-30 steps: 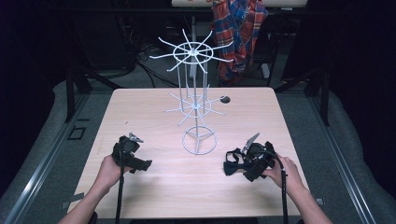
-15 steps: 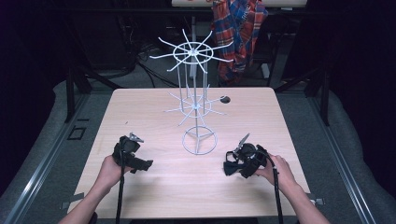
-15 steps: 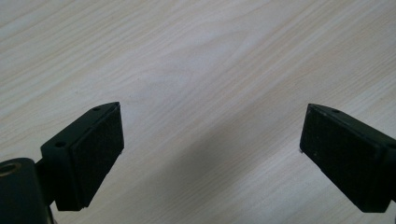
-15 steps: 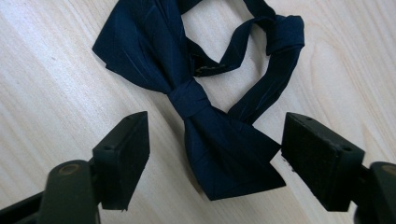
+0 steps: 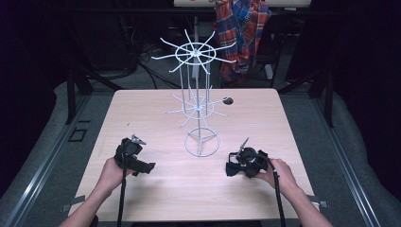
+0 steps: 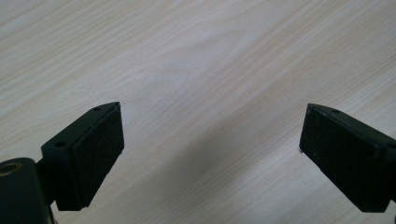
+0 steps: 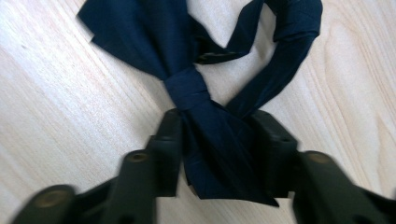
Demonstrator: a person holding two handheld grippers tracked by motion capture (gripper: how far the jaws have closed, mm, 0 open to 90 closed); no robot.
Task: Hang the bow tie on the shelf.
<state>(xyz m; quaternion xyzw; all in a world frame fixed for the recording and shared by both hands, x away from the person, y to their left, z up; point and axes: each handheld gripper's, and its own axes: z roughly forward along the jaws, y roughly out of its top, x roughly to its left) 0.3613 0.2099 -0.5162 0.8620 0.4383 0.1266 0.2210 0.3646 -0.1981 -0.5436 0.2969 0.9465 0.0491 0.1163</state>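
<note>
The right gripper [image 7: 219,140] has just been closing its jaws and now pinches one wing of the dark navy fabric bow tie [image 7: 187,88] lying on the pale wooden table [image 5: 156,109]. The left gripper [image 6: 210,154] rests wide open over bare wood. Hanging it on the white wire carousel rack [image 5: 196,101] appears still undone.

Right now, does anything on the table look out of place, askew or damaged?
Nothing stands out. The white wire rack stands upright on the table, its arms bare. The dark bow tie lies flat and intact, one wing between the closing jaws of the right gripper. The left gripper is open over bare wood.
</note>
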